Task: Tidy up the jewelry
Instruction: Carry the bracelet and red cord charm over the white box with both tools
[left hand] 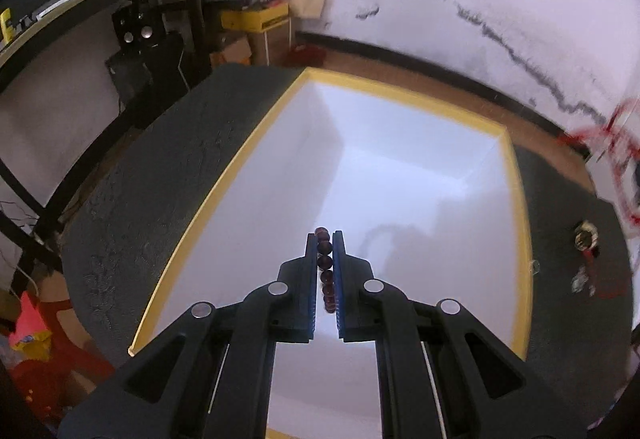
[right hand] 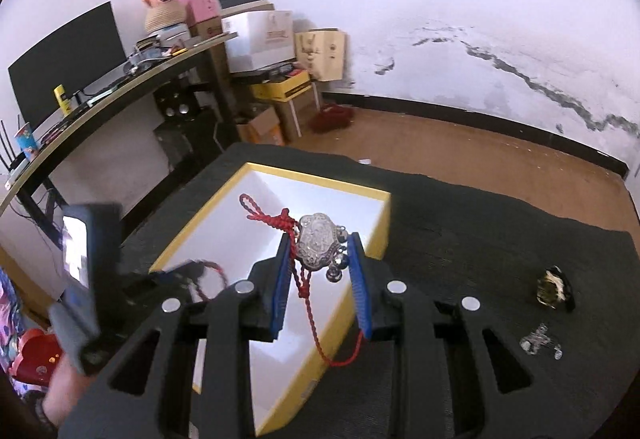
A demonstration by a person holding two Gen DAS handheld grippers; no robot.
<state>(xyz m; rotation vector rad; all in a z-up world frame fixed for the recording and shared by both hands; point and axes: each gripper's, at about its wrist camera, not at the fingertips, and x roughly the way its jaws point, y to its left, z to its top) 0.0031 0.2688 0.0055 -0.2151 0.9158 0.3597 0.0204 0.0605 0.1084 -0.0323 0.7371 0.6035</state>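
Observation:
A white box with a yellow rim [left hand: 256,127] lies open on the black table; it also shows in the right wrist view [right hand: 344,195]. My left gripper [left hand: 325,237] is shut on a dark red bead bracelet [left hand: 325,263] and holds it over the box's inside. In the right wrist view the left gripper [right hand: 182,271] sits at the box's left edge, the bracelet hanging from it. My right gripper [right hand: 320,243] is shut on a silver lock pendant [right hand: 318,241] with a red cord [right hand: 268,215] and small bells, held above the box's right side.
On the black table right of the box lie a gold and dark ring [right hand: 554,287] and a small silver piece [right hand: 538,343]. A desk with a monitor [right hand: 68,51] stands at the left. Cardboard boxes [right hand: 280,91] stand by the far wall.

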